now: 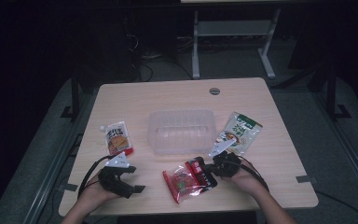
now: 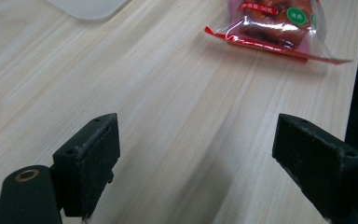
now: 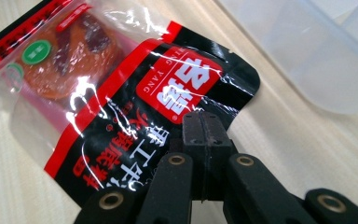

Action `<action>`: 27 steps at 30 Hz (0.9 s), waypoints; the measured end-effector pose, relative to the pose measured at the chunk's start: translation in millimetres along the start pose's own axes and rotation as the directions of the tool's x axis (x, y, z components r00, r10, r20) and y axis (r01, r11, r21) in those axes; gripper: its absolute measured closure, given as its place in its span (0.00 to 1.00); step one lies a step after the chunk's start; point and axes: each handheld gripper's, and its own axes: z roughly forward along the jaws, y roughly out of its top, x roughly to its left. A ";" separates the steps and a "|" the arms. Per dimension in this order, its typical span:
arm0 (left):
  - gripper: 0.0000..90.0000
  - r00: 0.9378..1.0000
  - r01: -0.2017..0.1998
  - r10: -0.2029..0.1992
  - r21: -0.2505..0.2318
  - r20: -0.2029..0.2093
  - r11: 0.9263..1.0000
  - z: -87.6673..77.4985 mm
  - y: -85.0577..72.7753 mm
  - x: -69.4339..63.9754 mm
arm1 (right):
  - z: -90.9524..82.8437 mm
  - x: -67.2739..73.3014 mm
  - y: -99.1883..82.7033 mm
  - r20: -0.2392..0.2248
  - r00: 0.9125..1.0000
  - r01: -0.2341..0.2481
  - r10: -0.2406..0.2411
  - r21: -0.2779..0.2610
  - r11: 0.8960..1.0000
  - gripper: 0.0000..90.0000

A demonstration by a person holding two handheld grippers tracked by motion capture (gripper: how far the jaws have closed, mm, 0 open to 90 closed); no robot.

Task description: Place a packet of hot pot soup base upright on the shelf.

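Right now the right gripper has its jaws clenched on the black edge of a red-and-black clear plastic snack packet, which lies on the pale wooden table just before a clear plastic tub. Over bare wood, the left gripper holds its jaws released, gripping nothing.

Left tool and right tool: black jaws, brass-coloured rivets, white three-cornered top plates (black cables trailing), bare forearms.
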 end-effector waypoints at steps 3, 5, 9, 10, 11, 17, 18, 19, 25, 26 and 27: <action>0.16 1.000 0.000 0.000 -0.005 0.001 1.000 1.1 2.0 -1.3 | -1.5 3.3 -1.6 -0.005 1.000 0.008 -0.008 0.009 1.000 1.00; 0.20 1.000 -0.027 0.027 -0.020 -0.005 0.999 0.6 5.7 -4.4 | -2.5 6.8 -2.9 -0.009 1.000 0.005 -0.005 0.010 1.000 1.00; 0.24 0.999 -0.045 0.044 -0.038 -0.010 0.998 -0.4 8.3 -4.5 | -4.0 10.1 -5.1 -0.012 1.000 0.027 -0.027 0.021 0.999 1.00; 0.24 0.999 -0.044 0.043 -0.046 -0.012 0.998 -0.8 9.3 -5.3 | -5.0 13.2 -6.1 -0.020 1.000 0.021 -0.021 0.025 0.999 1.00; 0.25 0.999 -0.048 0.047 -0.044 -0.010 0.998 -1.4 9.9 -5.2 | -5.6 15.3 -6.6 -0.028 1.000 0.012 -0.011 0.025 1.000 1.00; 0.32 0.997 -0.077 0.077 -0.054 -0.002 0.996 -2.9 14.8 -9.3 | -16.0 18.7 -9.3 -0.024 1.000 -0.005 0.005 0.001 1.000 0.91; 0.35 0.997 -0.078 0.079 -0.061 0.003 0.995 -3.1 16.3 -10.2 | -19.3 19.5 -9.7 -0.018 1.000 -0.016 0.016 -0.012 1.000 0.86; 0.39 0.997 -0.079 0.081 -0.070 0.017 0.994 -3.7 19.0 -11.7 | -26.4 21.0 -11.4 0.008 0.999 -0.042 0.043 -0.034 0.999 0.71; 0.60 0.995 -0.087 0.088 -0.044 0.042 0.995 -0.7 30.4 -18.1 | -43.9 24.4 -21.4 0.042 0.995 -0.082 0.086 -0.085 0.993 0.51; 0.66 0.995 -0.081 0.083 -0.037 0.050 0.996 0.6 33.0 -19.5 | -46.3 25.4 -23.7 0.048 0.995 -0.087 0.092 -0.089 0.992 0.48; 0.71 0.995 -0.081 0.083 -0.037 0.050 0.996 0.6 33.0 -19.5 | -46.3 25.4 -23.7 0.048 0.995 -0.087 0.092 -0.089 0.992 0.48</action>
